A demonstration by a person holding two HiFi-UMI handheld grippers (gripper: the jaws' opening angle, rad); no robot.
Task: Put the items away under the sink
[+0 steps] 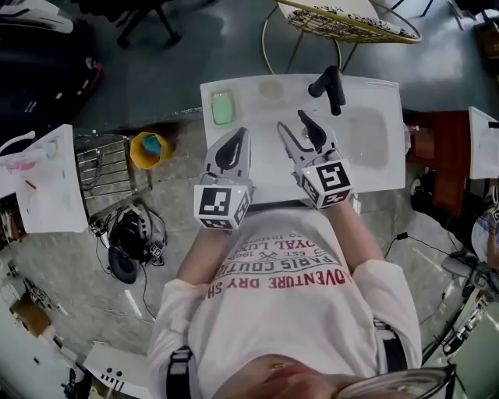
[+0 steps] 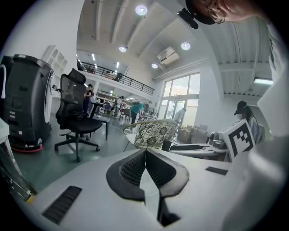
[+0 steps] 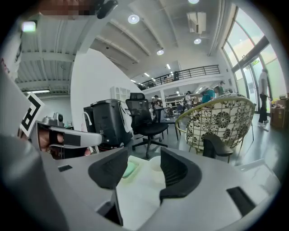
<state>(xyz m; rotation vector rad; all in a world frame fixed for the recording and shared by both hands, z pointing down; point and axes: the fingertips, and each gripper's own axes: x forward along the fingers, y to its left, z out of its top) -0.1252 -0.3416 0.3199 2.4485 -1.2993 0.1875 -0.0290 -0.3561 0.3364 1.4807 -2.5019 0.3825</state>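
A pale green soap bar (image 1: 223,107) lies at the back left of the white sink counter (image 1: 265,167), beside a round white item (image 1: 271,88). My left gripper (image 1: 238,136) hovers over the counter's left part with its jaws shut and nothing between them; its tips meet in the left gripper view (image 2: 145,151). My right gripper (image 1: 293,122) is open over the middle of the counter. In the right gripper view its jaws (image 3: 143,164) frame the green soap bar (image 3: 130,170) and the round white item (image 3: 156,163), both farther ahead.
A black faucet (image 1: 329,87) stands at the counter's back, above the basin (image 1: 366,136). A wicker chair (image 1: 351,19) sits behind the sink. On the floor at left are a yellow cup (image 1: 150,150), a wire rack (image 1: 101,164) and headphones (image 1: 129,241).
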